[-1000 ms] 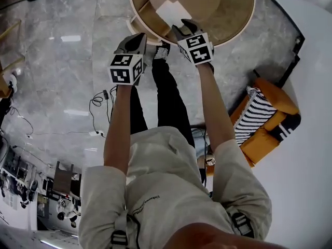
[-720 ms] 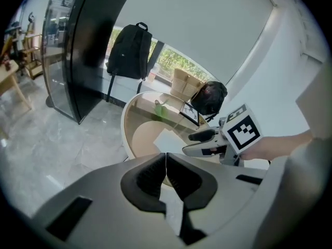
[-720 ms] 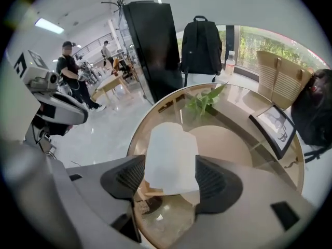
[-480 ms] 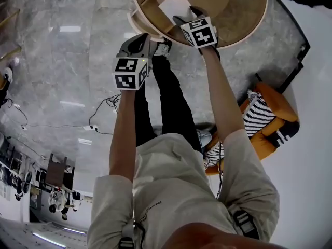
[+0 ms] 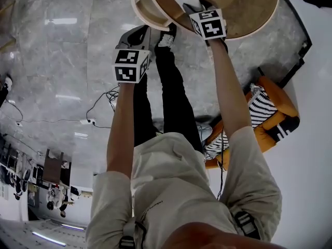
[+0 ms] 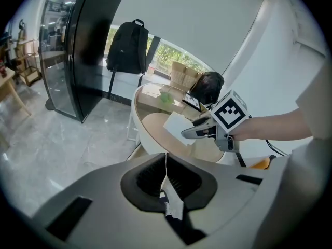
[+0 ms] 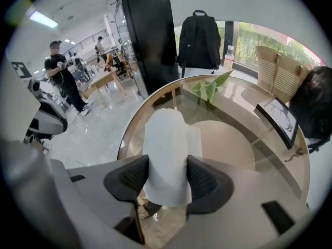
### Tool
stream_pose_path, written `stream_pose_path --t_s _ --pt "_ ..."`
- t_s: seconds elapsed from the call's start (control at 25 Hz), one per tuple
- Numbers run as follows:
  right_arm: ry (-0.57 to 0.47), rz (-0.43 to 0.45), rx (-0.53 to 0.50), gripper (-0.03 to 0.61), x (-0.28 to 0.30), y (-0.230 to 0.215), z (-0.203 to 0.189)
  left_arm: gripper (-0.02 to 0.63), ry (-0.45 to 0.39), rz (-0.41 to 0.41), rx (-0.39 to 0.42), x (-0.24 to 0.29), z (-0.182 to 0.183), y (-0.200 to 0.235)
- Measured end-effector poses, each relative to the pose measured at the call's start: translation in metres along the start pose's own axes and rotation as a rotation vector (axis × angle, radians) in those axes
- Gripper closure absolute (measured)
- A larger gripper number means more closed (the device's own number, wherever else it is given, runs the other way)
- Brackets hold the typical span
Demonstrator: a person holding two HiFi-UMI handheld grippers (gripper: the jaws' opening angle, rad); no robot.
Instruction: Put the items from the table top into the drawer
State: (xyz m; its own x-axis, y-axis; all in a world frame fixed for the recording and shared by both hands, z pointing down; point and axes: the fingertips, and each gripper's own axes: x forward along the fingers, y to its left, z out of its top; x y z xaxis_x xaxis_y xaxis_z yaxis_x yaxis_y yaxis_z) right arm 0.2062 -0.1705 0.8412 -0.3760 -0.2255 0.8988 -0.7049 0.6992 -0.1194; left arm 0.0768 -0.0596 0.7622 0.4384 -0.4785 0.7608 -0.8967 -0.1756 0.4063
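The right hand-held gripper (image 7: 167, 179) has just been closing its 2 jaws on a white paper pack (image 7: 168, 134) lying near the edge of the round tabletop (image 7: 244, 144), and both pads touch its sides. The pack looks light, soft and crushable, so a gentle pinch across its middle suits. The left hand-held gripper (image 6: 166, 173) is pressed together and empty.

Office lobby: marble floor (image 5: 57, 61), desks (image 7: 106, 84), backpack (image 7: 199, 32).

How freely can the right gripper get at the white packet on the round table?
Likely yes. The white packet already stands between the jaws of the right gripper, which have just been closing on it; nothing else is in the way.
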Motion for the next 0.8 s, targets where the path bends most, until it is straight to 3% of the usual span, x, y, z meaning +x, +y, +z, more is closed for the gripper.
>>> stream_pose_path --t_s 0.16,0.36,0.68,0.8 --pt "-0.004 -0.030 0.011 0.383 -0.010 0.008 0.004 0.592 0.000 -0.012 -0.019 -0.008 -0.012 0.010" --pt "-0.018 -0.006 -0.038 0.388 -0.018 0.062 0.011 0.592 -0.005 -0.028 -0.005 -0.025 -0.016 0.022" --pt "-0.007 0.190 -0.115 0.388 0.011 0.203 0.016 0.592 -0.001 -0.022 0.015 -0.047 -0.032 0.067" --pt "0.007 0.218 -0.117 0.388 0.033 0.228 0.002 0.592 0.018 -0.022 0.004 -0.047 -0.053 0.081"
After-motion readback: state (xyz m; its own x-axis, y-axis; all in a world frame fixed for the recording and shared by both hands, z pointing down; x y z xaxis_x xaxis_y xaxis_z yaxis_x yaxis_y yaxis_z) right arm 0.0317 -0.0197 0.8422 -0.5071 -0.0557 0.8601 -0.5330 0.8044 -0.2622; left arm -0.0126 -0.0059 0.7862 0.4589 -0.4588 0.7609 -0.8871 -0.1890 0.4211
